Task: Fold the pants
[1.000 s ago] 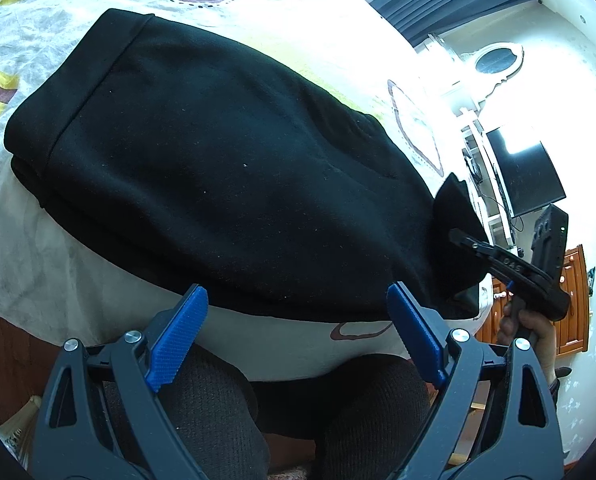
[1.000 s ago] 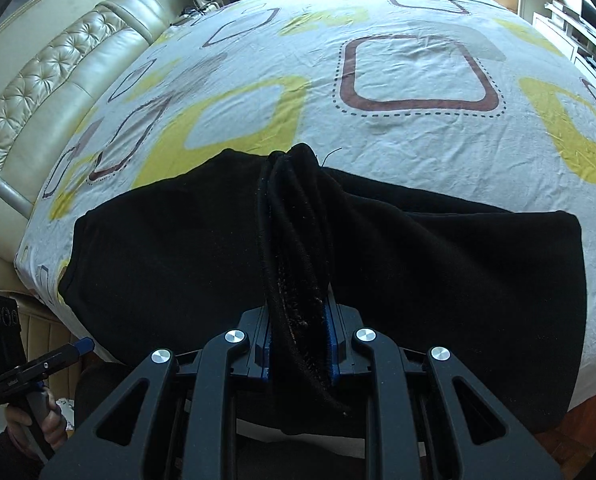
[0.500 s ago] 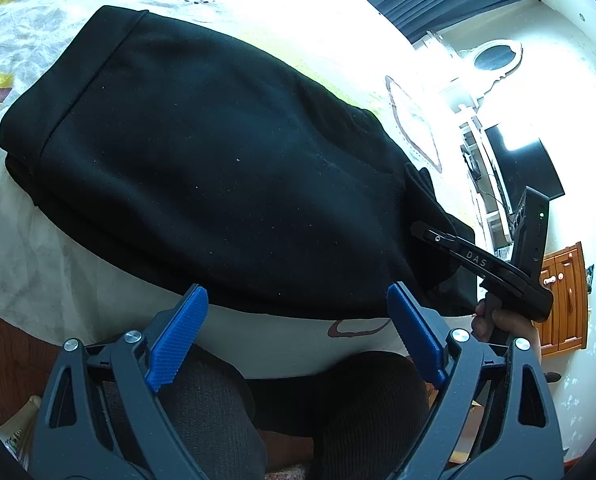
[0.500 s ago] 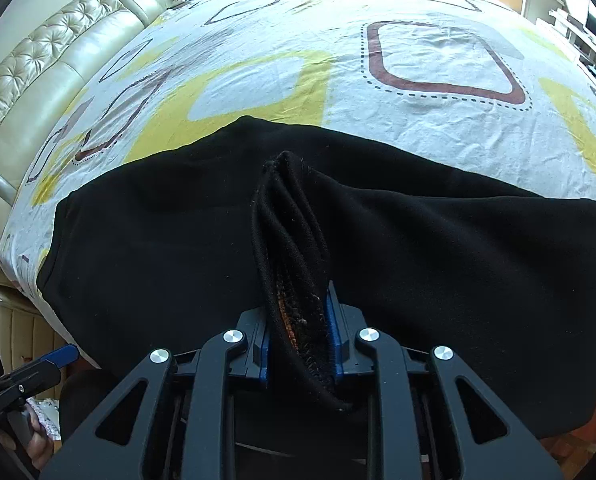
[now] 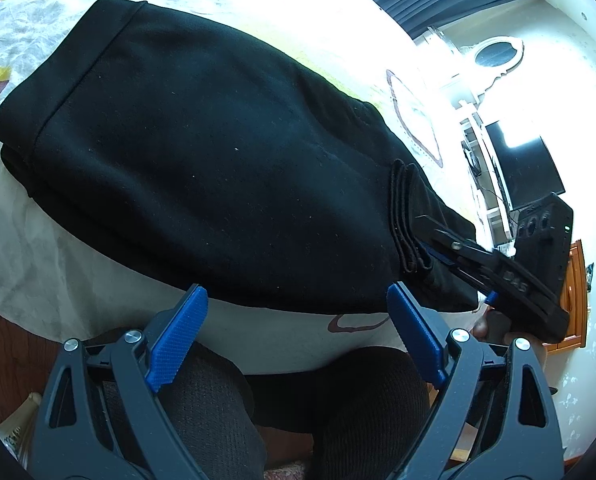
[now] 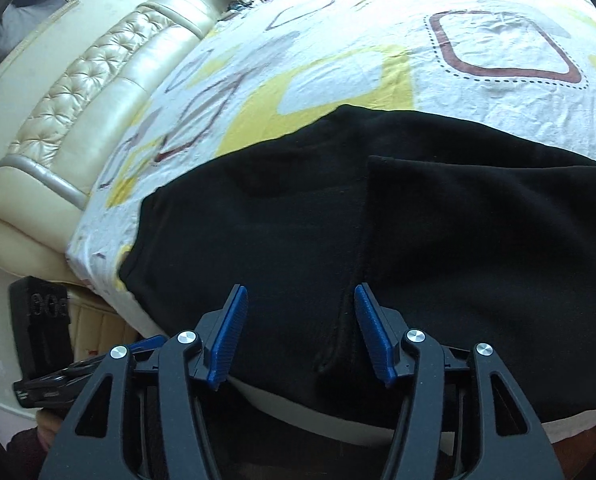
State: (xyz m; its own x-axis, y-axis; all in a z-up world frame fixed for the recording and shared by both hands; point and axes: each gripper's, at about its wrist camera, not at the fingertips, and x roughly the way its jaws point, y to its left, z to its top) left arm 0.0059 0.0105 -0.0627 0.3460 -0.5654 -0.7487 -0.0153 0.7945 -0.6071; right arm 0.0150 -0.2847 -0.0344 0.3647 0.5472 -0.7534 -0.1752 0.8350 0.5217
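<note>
Pants (image 5: 201, 168): black, folded into a flat stack on the bed sheet (image 6: 338, 72), near the bed's front edge. Long axis runs roughly parallel to that edge; in the left wrist view it goes from upper left to lower right. Hemmed end (image 5: 77, 60) points to the upper left; opposite end lies at the R gripper. In the right wrist view a folded layer edge (image 6: 368, 200) crosses the stack front to back.

L gripper (image 5: 293, 336): fingers wide apart, nothing between them, held off the bed's front edge, above the person's knees (image 5: 201, 404), not touching the pants.

R gripper (image 6: 300, 332): jaws opening; blue pads (image 6: 372, 332) stand apart w/ a fabric ridge between them, no clamping visible. In the left wrist view its tip sits at a bunched fold (image 5: 406, 216).

Padded headboard (image 6: 97, 92) at upper left in the right wrist view; dark monitor (image 5: 526, 168) at right in the left wrist view.
</note>
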